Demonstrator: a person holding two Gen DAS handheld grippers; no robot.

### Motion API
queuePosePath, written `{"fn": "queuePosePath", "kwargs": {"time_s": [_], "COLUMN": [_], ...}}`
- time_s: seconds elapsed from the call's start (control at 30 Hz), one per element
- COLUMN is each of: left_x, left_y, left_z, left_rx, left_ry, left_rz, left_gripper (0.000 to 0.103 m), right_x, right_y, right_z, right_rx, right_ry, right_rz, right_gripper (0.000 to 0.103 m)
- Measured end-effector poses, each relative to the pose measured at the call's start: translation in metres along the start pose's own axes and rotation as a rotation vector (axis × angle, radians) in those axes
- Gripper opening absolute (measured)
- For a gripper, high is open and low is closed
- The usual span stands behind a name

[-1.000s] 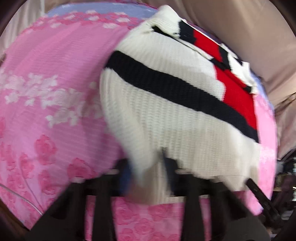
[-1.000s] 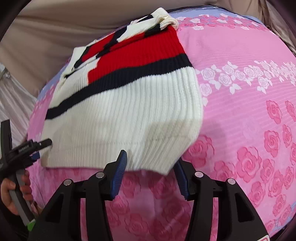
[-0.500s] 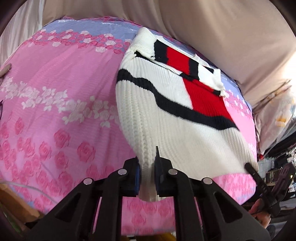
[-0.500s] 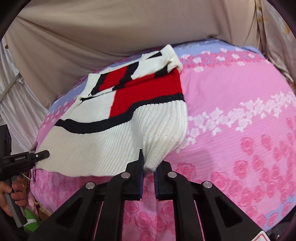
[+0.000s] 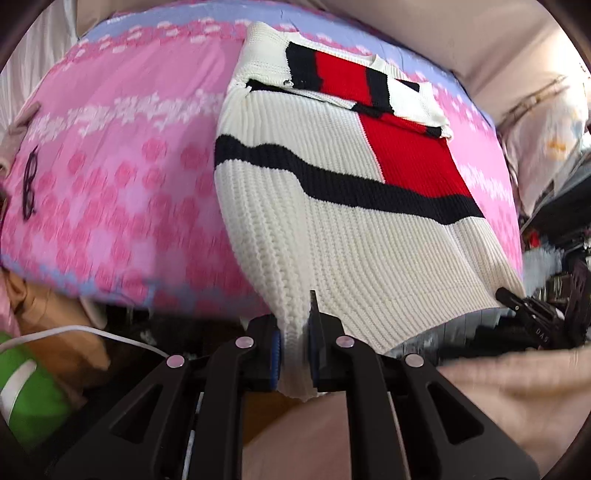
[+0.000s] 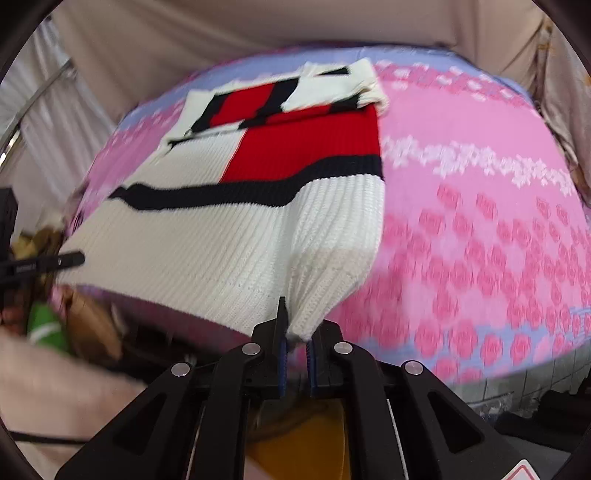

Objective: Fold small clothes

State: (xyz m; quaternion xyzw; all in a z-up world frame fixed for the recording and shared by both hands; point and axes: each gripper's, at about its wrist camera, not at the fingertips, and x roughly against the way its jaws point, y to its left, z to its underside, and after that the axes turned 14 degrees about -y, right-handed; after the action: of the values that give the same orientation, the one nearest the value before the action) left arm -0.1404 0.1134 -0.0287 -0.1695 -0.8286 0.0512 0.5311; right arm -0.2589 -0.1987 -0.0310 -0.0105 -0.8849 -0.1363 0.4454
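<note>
**Sweater held by its hem at the bed's near edge**

A bed with a pink rose-print sheet (image 5: 110, 177) fills both views, with a beige curtain (image 6: 221, 33) hanging behind it. Everything below is placed relative to the sweater (image 5: 351, 229), a white ribbed knit with a black stripe and a red block, which lies spread on the sheet with its hem pulled past the near edge of the bed.

Nearest the cameras, the left gripper (image 5: 294, 354) is clamped on one lower corner of the sweater; white knit is pinched between its blue-padded fingers and a bit of hem hangs below them. The right gripper (image 6: 297, 349) is likewise closed on the opposite lower corner, with the fabric bunching into a fold just above its fingers. Each gripper's black tip shows at the far hem corner in the other's view.

Below and to the side of the hem, off the bed, sit a green bottle (image 5: 26, 398) and a white cable (image 5: 92, 330), both blurred.

Farther out, the body of the sweater lies flat on the sheet, the black stripe crossing it and the red block beyond that. At the far end, a folded sleeve lies across the chest. A pair of glasses (image 5: 29, 181) rests on the sheet, well apart from the sweater. A pillow (image 5: 546, 147) lies beyond the sweater's other side.
</note>
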Motion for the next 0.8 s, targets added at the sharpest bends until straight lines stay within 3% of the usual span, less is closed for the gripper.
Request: {"fn": "queuePosePath", "kwargs": {"time_s": [0.13, 0.27, 0.4, 0.57, 0.8], "left_x": [0.020, 0.009, -0.035, -0.097, -0.175], "left_y": [-0.011, -0.028, -0.040, -0.032, -0.024], "left_z": [-0.024, -0.087, -0.157, -0.216, -0.257], "left_rx": [-0.018, -0.066, -0.103, -0.029, -0.017], "left_ry": [-0.092, -0.257, -0.377, -0.392, -0.332], "left_rz": [0.009, 0.034, -0.004, -0.080, -0.195], "left_gripper": [0.011, 0.011, 0.011, 0.011, 0.016], "right_x": [0.031, 0.044, 0.014, -0.063, -0.149], "right_y": [0.006, 0.006, -0.006, -0.027, -0.041], "right_z": [0.004, -0.051, -0.110, -0.177, -0.227], "right_rx": [-0.009, -0.004, -0.045, -0.118, -0.191], "right_ry": [0.025, -0.170, -0.360, -0.465, -0.421], "right_rz": [-0.050, -0.050, -0.032, 0.026, 0.056], "right_gripper": [0.007, 0.007, 0.007, 0.008, 0.012]}}
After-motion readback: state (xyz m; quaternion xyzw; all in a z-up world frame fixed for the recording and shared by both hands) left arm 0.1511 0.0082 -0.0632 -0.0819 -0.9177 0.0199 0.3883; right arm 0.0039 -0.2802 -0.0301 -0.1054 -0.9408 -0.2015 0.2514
